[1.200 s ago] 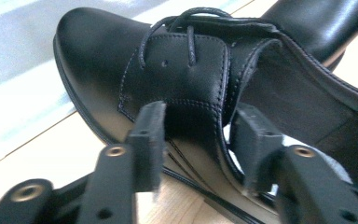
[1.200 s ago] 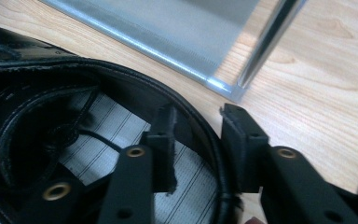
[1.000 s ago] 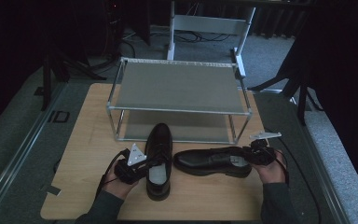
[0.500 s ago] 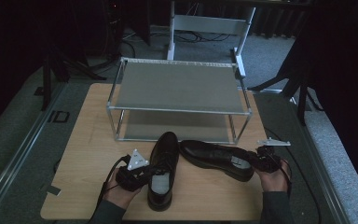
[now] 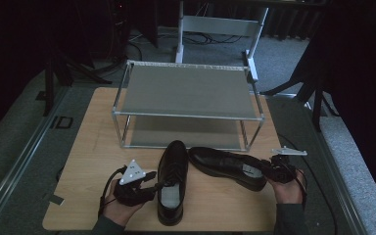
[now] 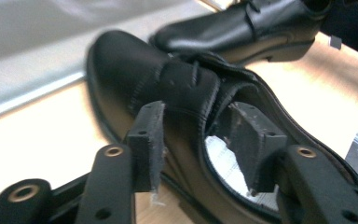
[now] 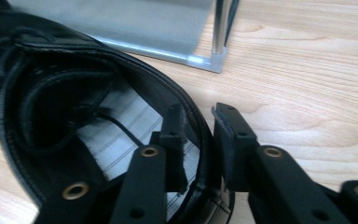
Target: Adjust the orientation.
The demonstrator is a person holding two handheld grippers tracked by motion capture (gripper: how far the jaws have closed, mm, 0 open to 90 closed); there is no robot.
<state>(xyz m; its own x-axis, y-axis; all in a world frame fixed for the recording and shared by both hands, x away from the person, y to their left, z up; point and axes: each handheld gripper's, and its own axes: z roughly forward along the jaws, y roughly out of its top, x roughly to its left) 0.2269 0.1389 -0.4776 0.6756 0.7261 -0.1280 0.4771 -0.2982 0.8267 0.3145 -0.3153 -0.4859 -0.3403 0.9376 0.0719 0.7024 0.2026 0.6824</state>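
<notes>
Nearest the person, the left claw (image 5: 152,185) lies low on the wooden counter (image 5: 93,147), beside the left black dress shoe (image 5: 171,183). This shoe stands on its sole with the toe pointing toward the rack. In the left gripper view the jaws straddle the shoe's side wall, one pad (image 6: 150,144) outside the leather and the other inside the opening, with visible gaps on both sides. The jaws have just been opening, so the grip is released with the shoe wall between them.

To the right, the right claw (image 5: 264,169) meets the heel of the second black dress shoe (image 5: 225,165), which lies across the counter with its toe near the first shoe. In the right gripper view one jaw sits inside the heel opening and the other outside, clenched on the heel collar. These jaws have opened slightly.

Beyond both shoes stands a two-tier metal shoe rack (image 5: 188,90). A grey chair (image 5: 220,27) stands behind the counter.
</notes>
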